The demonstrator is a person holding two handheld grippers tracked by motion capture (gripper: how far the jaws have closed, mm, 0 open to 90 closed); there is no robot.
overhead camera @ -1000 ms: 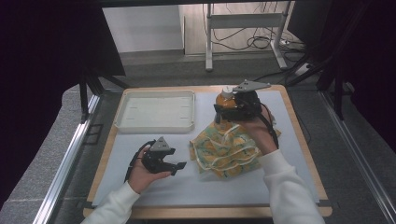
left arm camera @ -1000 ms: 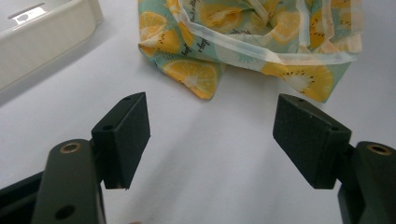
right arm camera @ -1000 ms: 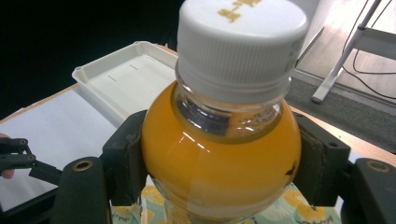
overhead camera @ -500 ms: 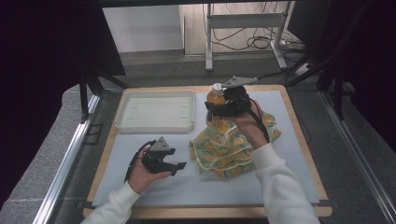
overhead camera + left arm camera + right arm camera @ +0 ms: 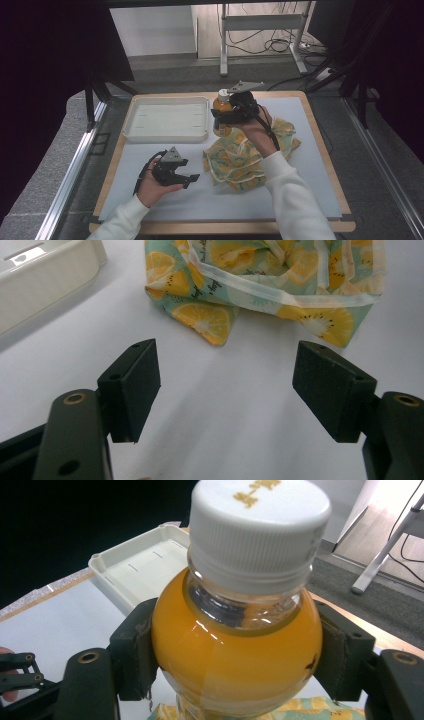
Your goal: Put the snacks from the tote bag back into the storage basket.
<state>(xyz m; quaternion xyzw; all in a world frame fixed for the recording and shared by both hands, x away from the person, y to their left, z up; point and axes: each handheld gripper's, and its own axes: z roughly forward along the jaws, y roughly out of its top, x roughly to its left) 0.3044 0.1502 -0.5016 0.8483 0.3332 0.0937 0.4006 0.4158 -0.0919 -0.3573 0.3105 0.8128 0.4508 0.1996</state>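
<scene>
- While the right gripper [image 5: 226,116] clamps the bottle [image 5: 235,645] by its shoulder, a slip looks the main risk: round, slick plastic, pads [image 5: 137,650] bearing on a curve.
- Bottle sits at the far edge of the mat [image 5: 150,155], between tray [image 5: 165,134] and cloth [image 5: 240,160], base near the cloth; could snag it.
- Long axis upright, white cap [image 5: 260,520] on top.
- Left gripper [image 5: 227,390] idle, jaws wide, nothing between, low over the mat near the cloth.

Orange bottle [image 5: 235,655], white cap [image 5: 260,517]; citrus-print bag [image 5: 270,280].
</scene>
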